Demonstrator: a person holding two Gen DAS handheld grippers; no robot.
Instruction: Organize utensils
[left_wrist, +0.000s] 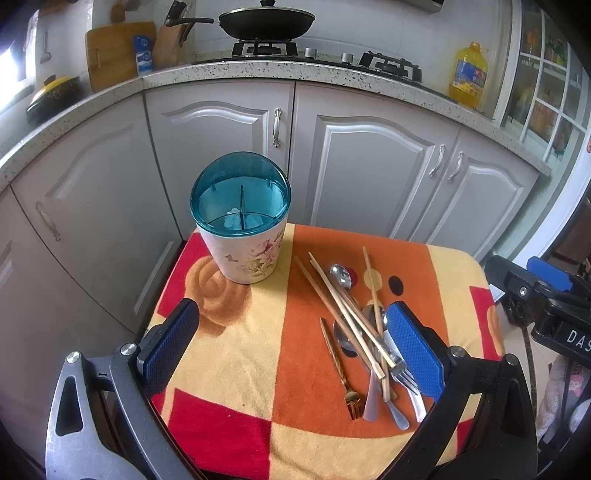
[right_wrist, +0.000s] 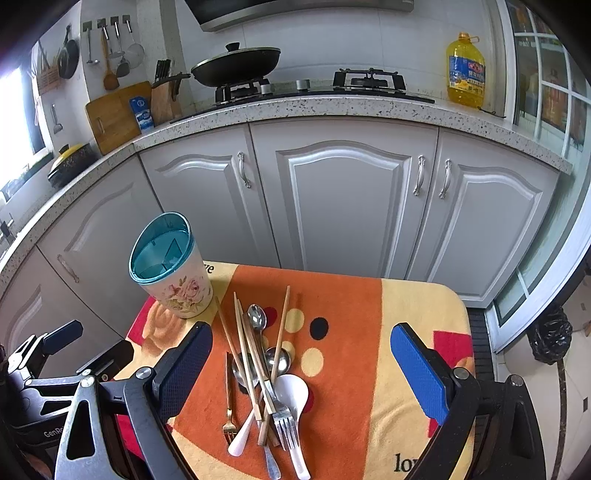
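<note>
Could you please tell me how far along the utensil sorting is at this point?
Nothing looks done: the floral holder shows no utensils standing in it. Nothing is in hand: the left gripper and right gripper are open. Everything is left: chopsticks, spoons and forks lie piled on the cloth.

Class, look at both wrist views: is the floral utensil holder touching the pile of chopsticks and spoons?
Apart. The right wrist view shows bare cloth between the floral utensil holder and the nearest chopsticks.
</note>
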